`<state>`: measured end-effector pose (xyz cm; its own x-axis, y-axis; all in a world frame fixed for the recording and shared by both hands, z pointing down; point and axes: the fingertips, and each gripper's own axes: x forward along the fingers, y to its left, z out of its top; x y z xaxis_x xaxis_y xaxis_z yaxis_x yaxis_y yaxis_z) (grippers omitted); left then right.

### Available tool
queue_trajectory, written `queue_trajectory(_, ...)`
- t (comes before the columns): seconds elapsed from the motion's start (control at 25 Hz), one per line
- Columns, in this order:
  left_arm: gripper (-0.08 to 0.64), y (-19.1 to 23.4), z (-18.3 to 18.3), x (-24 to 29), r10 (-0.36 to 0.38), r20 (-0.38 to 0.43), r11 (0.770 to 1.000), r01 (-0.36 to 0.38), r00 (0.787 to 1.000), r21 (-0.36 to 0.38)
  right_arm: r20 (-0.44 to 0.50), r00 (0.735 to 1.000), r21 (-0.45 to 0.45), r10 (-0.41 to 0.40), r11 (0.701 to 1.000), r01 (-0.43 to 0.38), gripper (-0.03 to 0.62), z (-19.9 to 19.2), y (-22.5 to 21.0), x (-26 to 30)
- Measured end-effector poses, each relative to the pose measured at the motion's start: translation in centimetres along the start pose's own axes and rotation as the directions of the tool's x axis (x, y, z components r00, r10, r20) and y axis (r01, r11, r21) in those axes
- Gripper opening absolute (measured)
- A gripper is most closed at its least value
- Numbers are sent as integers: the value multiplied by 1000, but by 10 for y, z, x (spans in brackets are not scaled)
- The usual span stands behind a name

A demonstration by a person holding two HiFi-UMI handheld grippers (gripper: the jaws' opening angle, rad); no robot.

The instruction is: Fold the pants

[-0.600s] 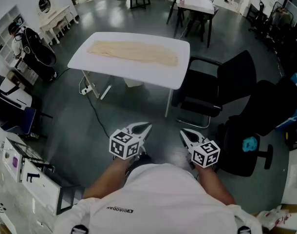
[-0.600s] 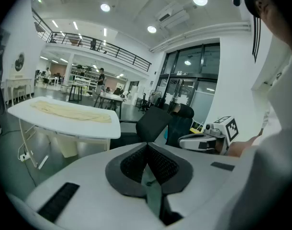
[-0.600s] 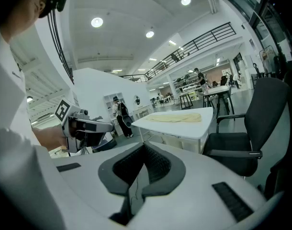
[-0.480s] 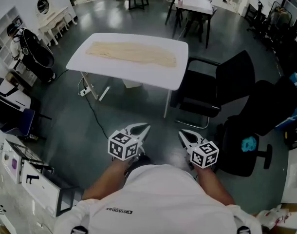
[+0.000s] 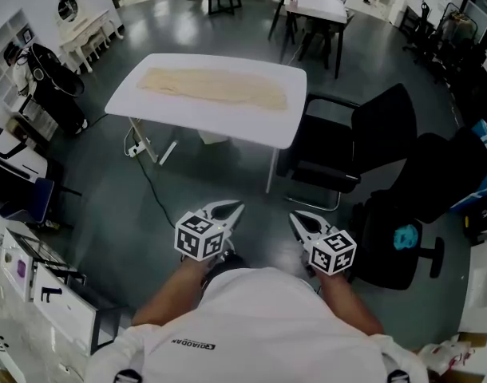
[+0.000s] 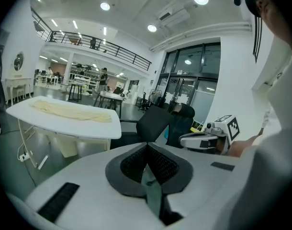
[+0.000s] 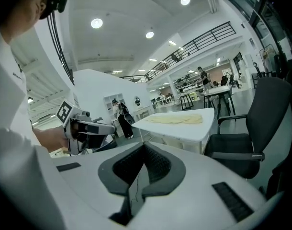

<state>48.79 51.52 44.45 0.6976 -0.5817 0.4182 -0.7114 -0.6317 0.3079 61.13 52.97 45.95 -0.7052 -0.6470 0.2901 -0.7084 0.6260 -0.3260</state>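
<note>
pants [image 5: 215, 86], cream-coloured and laid out lengthwise, lie flat on the white table [image 5: 227, 122] at twelve o'clock from the person, well apart from both tools. left gripper [image 5: 227, 211] is held close to the body at about six o'clock of the table, its jaws pressed together with nothing between them. right gripper [image 5: 300, 223] is near it toward three o'clock, jaws likewise closed tight and empty. black chair [image 5: 371, 134] stands at the table's three o'clock side.
</note>
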Motion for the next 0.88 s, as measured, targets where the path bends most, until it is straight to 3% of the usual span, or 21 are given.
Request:
queue_trajectory(0.28,28,13,-1,7,-5,-20,999,4,1000,-32,-35,999,-19,5,1000,-6,18,0,1,21)
queue_trajectory(0.88,28,83,30,35,21,-35,999,-23,999,-47,-72,997,5,42,999,-42,18,23,-28,94)
